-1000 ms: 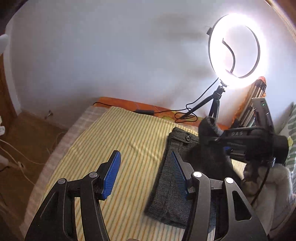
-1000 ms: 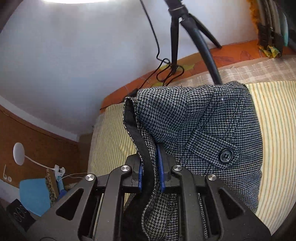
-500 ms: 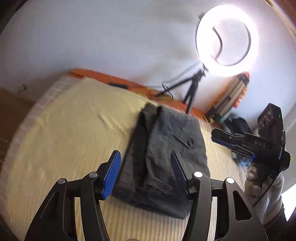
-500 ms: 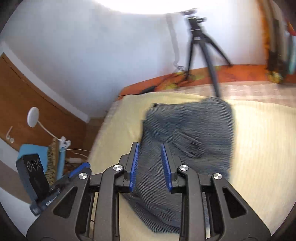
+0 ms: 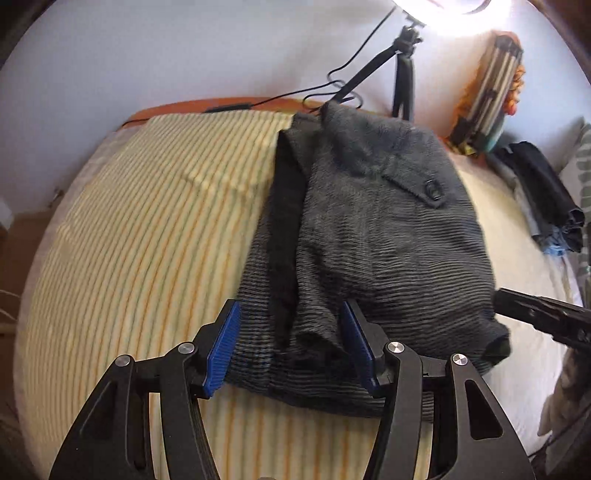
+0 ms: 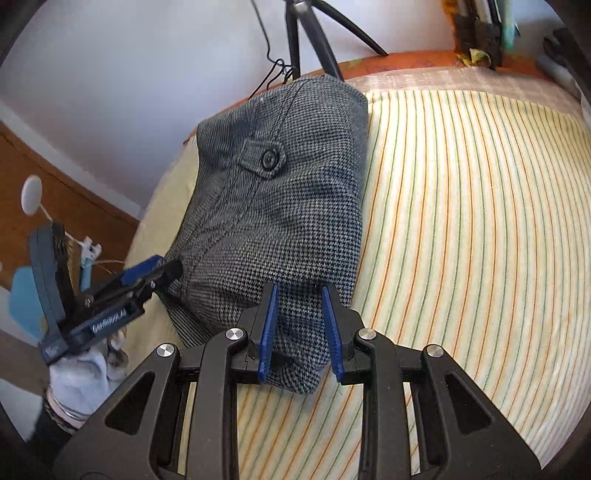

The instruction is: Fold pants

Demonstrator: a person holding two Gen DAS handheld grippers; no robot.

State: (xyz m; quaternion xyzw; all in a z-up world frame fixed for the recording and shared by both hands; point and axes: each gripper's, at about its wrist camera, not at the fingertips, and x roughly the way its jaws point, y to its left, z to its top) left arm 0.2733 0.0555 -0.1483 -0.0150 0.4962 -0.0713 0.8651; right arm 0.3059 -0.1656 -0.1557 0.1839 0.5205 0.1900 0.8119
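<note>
The folded pants (image 6: 280, 206) lie on the striped bedsheet (image 6: 461, 229), with the button (image 6: 269, 159) flap facing up and their far end near the tripod (image 6: 306, 33). Both tongs are spread apart and grip nothing: the left gripper (image 5: 291, 349) straddles the pants' near edge, while the right gripper (image 6: 300, 328) hovers at their near corner.

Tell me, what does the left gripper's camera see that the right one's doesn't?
Only the left wrist view shows the glowing lamp above the tripod, a black strip along the pants' edge, and dark clothes piled at the bed's far side. Only the right wrist view shows the wooden panelling and the gloved hand holding the other gripper. Both show the folded grey pants with their buttoned pocket flap, the striped sheet, the tripod, and both grippers open, left gripper, right gripper.
</note>
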